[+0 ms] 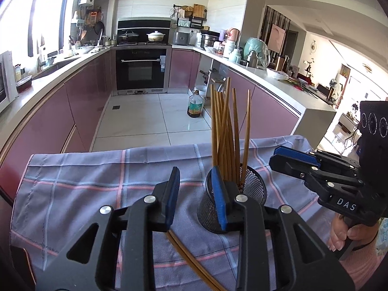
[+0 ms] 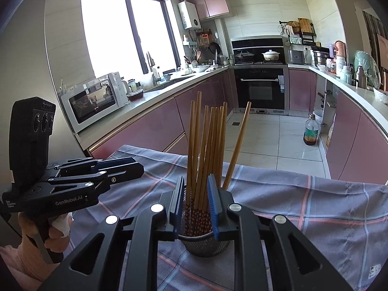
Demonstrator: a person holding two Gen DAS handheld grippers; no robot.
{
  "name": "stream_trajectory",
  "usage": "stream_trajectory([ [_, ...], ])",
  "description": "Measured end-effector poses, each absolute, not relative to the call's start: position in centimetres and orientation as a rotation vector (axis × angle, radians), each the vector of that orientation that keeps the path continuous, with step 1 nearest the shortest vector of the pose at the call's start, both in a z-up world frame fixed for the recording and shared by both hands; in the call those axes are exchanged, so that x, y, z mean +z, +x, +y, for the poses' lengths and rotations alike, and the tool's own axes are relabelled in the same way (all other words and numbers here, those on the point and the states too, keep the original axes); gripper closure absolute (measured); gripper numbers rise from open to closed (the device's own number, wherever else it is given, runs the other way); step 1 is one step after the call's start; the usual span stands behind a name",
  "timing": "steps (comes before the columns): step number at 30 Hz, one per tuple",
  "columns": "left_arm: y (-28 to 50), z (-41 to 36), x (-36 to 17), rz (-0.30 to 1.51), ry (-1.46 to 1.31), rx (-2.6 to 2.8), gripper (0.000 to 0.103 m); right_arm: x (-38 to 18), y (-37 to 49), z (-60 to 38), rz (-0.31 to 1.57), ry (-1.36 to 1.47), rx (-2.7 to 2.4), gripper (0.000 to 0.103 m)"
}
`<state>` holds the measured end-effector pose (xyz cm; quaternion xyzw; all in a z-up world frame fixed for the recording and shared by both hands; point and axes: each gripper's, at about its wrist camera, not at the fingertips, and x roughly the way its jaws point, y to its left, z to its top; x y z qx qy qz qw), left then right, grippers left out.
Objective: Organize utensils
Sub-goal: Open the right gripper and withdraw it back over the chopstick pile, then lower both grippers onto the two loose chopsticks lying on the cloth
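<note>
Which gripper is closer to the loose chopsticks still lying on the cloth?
Left. The left gripper hangs open right above the loose chopsticks; the right gripper is over at the mesh holder, beyond them.

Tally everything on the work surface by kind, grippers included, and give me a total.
Standing chopsticks in the cup: 8, as far as the overlap shows
Loose chopsticks lying on the cloth: 2
Mesh cup: 1
Checked cloth: 1
Grippers: 2, the left gripper and the right gripper, both open
Total: 14

chopsticks (image 2: 208, 150) in holder (image 2: 206, 245), on cloth (image 2: 315, 218)
</note>
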<state>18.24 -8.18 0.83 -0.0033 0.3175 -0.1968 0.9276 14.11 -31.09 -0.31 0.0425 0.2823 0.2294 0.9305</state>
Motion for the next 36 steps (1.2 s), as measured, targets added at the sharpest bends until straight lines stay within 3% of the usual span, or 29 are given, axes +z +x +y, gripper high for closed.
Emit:
stream_trajectory([
  [2,17.4,-7.2,0.8,0.632,-0.016,-0.382,0.072,-0.3,13.4,-30.9,0.569,0.085,0.483,0.077],
  [11,13.6,-3.9,-1.0,0.599,-0.006,-0.318,0.06,-2.1,10.6,-28.4,0.604,0.043,0.584,0.075],
  [23,11.3,-2.4,-6.4,0.708,-0.013,-0.278,0.055,-8.9,10.0,-25.7,0.807,0.046,0.609,0.075],
  [36,11.3,-2.3,-10.3,0.812,-0.022,-0.281,0.055,-11.8,9.7,-23.2,0.906,-0.004,0.604,0.076],
])
